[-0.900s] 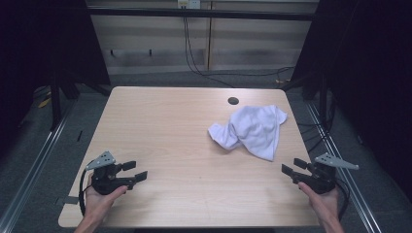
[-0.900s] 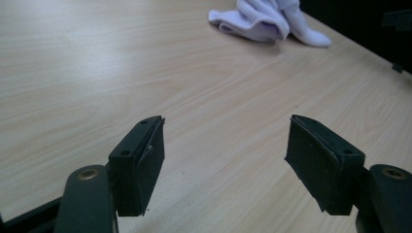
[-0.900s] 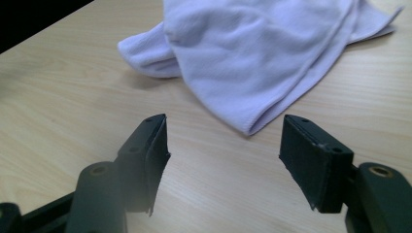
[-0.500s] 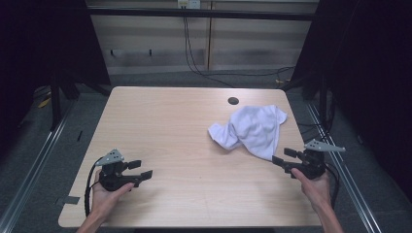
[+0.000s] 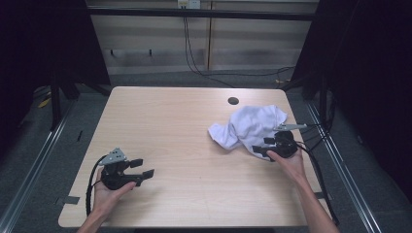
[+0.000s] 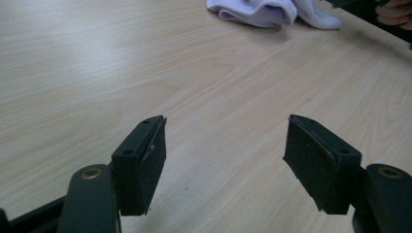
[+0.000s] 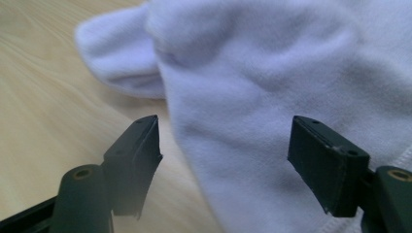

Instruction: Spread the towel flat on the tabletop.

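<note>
High view: white cloth [image 5: 250, 127] crumpled on the counter [image 5: 184, 126], right half, just below a dark round hole [image 5: 233, 101]. Right tool [image 5: 266, 147] at the cloth's near edge, jaws spread wide, cloth lying between and under them in the right gripper view [image 7: 272, 97], not pinched. Left tool [image 5: 144, 168] well apart at the near left, held above bare wood, jaws likewise wide open with nothing between them. No brands, labels or legible writing to be read on cloth, tools or counter
</note>
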